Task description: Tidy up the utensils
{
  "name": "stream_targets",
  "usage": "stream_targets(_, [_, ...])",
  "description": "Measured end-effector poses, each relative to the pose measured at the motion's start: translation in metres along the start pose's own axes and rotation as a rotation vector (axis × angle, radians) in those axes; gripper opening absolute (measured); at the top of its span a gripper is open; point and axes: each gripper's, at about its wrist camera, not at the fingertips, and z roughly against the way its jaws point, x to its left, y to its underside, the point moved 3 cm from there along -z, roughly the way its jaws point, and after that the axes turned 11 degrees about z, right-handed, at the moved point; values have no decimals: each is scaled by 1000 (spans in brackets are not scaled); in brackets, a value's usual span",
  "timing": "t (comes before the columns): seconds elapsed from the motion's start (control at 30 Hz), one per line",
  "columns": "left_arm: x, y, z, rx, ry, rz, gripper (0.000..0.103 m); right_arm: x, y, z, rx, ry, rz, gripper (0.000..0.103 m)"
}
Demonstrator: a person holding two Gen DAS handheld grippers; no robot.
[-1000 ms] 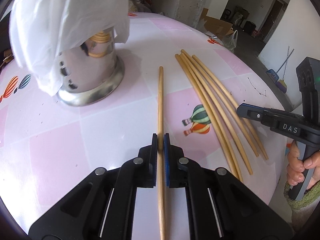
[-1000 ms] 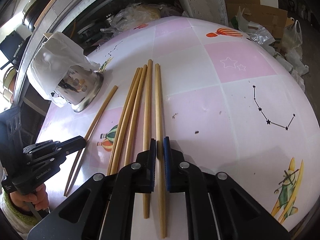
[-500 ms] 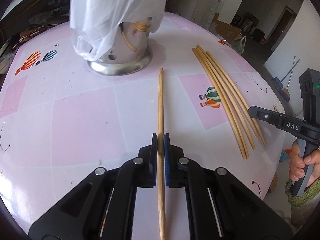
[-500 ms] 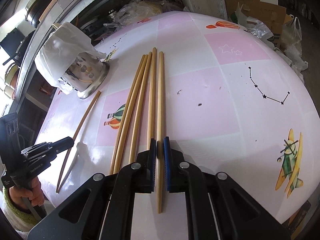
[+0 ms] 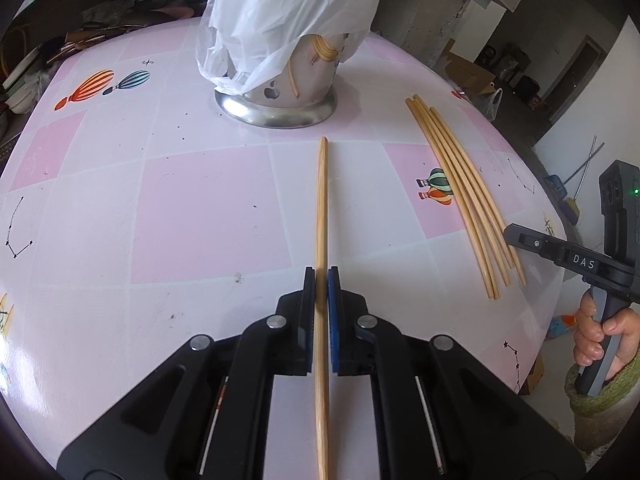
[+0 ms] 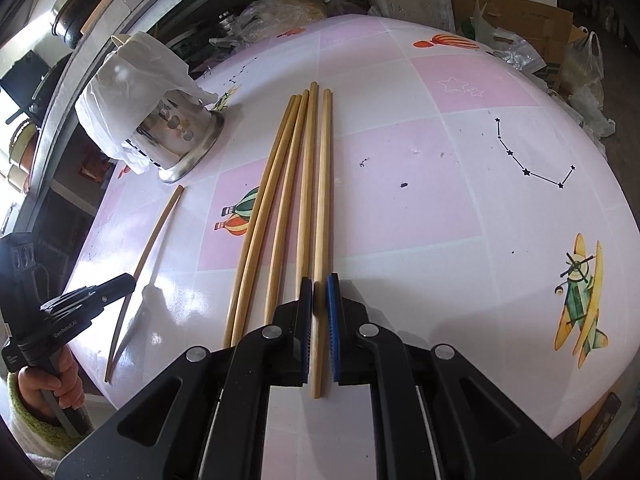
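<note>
We find the left claw (image 5: 321, 276) clamped on one slender round wooden chopstick (image 5: 321, 200), its tip toward the shiny steel holder (image 5: 276, 110) ahead under crinkled plastic. The right claw (image 6: 319, 284) grips another chopstick (image 6: 323, 184), with four more (image 6: 276, 200) lying just left on the glossy pink desk (image 6: 420, 208).

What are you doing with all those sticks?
A person is tidying chopsticks with two tools. The left hand-held gripper is shut on a single chopstick, which points toward the metal holder under a white plastic bag. The right hand-held gripper is shut on another chopstick beside four more lying on the pink table.
</note>
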Motion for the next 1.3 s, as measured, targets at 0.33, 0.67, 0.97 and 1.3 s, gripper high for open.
stream_targets(0.33, [5,-1,2,-6,2,16,5,7,-10,-6,13,68,72,8])
stream_targets(0.67, [7,-1,2,-10,3,23,5,5,-10,-6,18,67,45,7])
stream_targets(0.97, [7,-1,2,-10,5,27,5,8,14,8,86,22,41,7])
stream_targets(1.3, [6,-1,2,-4,7,25,5,19,30,16,122,-13,59,8])
